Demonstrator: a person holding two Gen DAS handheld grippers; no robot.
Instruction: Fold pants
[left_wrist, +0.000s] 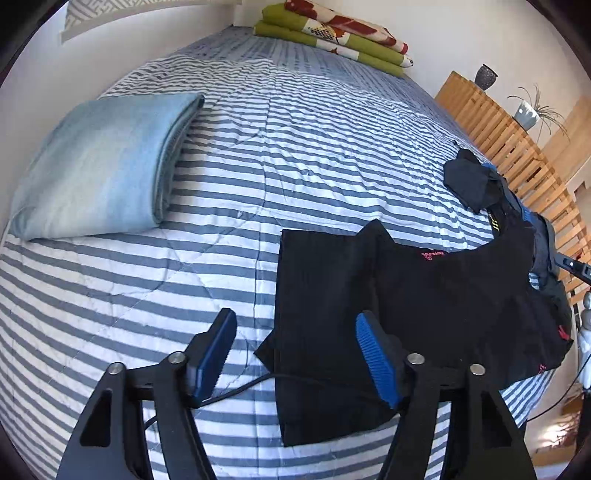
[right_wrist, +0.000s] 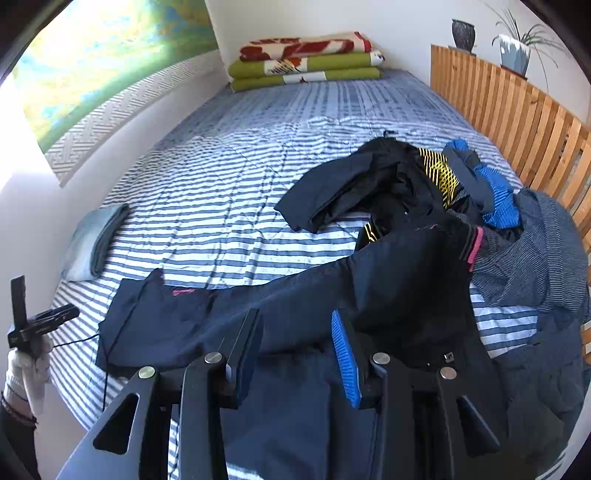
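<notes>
My left claw (left_wrist: 295, 354): I am holding it wide apart and empty, its right pad hanging over the near hem of the dark pants, its left pad over bare bedspread.
My right claw (right_wrist: 297, 354): I am keeping it spread too, gripping nothing, hovering just above the middle of the same garment.
Pants (left_wrist: 369, 314): they are lying right under and ahead of both claws, spread sideways across the striped bedspread (left_wrist: 221, 184), leg ends with the small pink logo toward my left, waist end running off to my right into the heap.
Progress: I am judging this as early; the legs seem to be lying one on the other, one leg corner is poking up beyond my left claw, and no crosswise fold is showing yet.
Left to do: I am thinking of freeing the waist, smoothing, then folding end over end.
In the way: the pile of unfolded clothes (right_wrist: 461, 192), dark, yellow-striped and blue, is sitting ahead and right of my right claw, touching the waist; a thin black cable (left_wrist: 240, 389) is trailing beneath my left claw.
Farther out: a folded light-blue garment (left_wrist: 99, 166) is lying well to the left, folded blankets (right_wrist: 303, 61) at the far end, a wooden slatted headboard (right_wrist: 517, 122) along the right.
</notes>
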